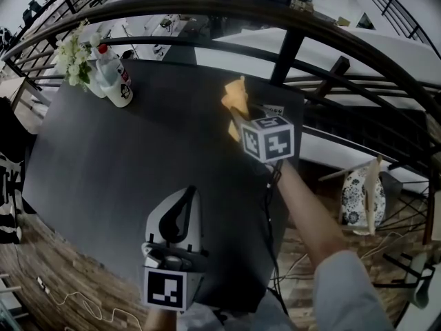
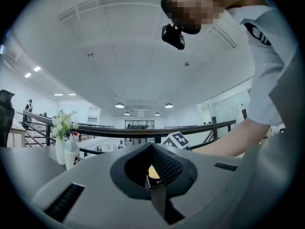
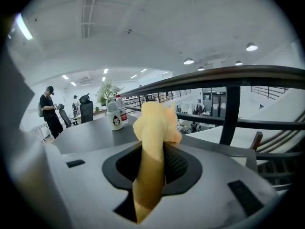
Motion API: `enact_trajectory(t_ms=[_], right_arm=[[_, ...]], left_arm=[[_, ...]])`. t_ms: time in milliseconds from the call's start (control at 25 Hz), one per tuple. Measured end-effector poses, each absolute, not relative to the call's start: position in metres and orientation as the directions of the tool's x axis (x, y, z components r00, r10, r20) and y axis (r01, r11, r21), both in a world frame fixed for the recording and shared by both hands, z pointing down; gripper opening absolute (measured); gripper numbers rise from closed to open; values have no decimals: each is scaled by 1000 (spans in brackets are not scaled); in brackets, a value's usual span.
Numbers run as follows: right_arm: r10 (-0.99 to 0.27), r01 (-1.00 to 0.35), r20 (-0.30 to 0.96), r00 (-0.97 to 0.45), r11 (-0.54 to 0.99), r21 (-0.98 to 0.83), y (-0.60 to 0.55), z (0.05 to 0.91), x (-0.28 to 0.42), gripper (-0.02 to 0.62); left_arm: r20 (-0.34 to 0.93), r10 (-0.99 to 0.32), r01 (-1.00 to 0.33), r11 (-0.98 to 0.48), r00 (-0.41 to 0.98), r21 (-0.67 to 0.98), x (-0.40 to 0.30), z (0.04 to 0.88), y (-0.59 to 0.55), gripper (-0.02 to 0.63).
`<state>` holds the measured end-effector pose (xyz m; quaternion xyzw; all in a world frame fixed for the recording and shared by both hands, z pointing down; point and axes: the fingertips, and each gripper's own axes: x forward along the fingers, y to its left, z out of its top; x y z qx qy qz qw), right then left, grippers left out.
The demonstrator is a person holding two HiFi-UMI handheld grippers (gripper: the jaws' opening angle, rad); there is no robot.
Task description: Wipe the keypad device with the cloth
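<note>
My right gripper (image 1: pixel 238 119) is shut on a yellow cloth (image 1: pixel 234 96), which sticks up out of its jaws as a bunched wad (image 3: pixel 155 128). It hovers over the far right corner of the dark table (image 1: pixel 138 150). Just behind its marker cube, a small flat device with pale keys (image 1: pixel 273 109) lies on the table, mostly hidden. My left gripper (image 1: pixel 190 190) rests low near the table's front edge with its jaws together. In the left gripper view a thin dark strip with a small pale mark (image 2: pixel 156 181) shows in the slot between the jaws; I cannot tell what it is.
A red-capped plastic bottle (image 1: pixel 116 81) and a vase of white flowers (image 1: pixel 74 59) stand at the far left corner. A dark curved railing (image 1: pixel 289 19) runs behind the table. A cable (image 1: pixel 270 205) hangs along the right edge. A patterned chair (image 1: pixel 362 195) stands below, right.
</note>
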<state>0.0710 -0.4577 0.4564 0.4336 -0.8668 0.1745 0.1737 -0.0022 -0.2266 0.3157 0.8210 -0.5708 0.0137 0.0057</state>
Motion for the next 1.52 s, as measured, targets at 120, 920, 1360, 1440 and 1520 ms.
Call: enact_trajectory(t_ms=[120, 920, 1360, 1440, 1520], right_arm=[[-711, -832, 450, -540, 532, -157, -459, 457, 91, 103], [-794, -911, 448, -412, 370, -182, -446, 474, 204, 103], [-782, -930, 504, -367, 297, -216, -411, 514, 215, 103], [-772, -929, 518, -368, 292, -226, -401, 523, 212, 103], [-764, -927, 526, -373, 290, -237, -392, 529, 207, 103]], left_arm=[[35, -935, -935, -354, 354, 3, 0, 318, -227, 8], [43, -914, -915, -403, 404, 23, 22, 324, -239, 8], [45, -910, -911, -411, 412, 18, 23, 322, -233, 7], [45, -910, -911, -411, 411, 18, 23, 321, -231, 8], [43, -911, -912, -410, 410, 14, 21, 320, -228, 7]])
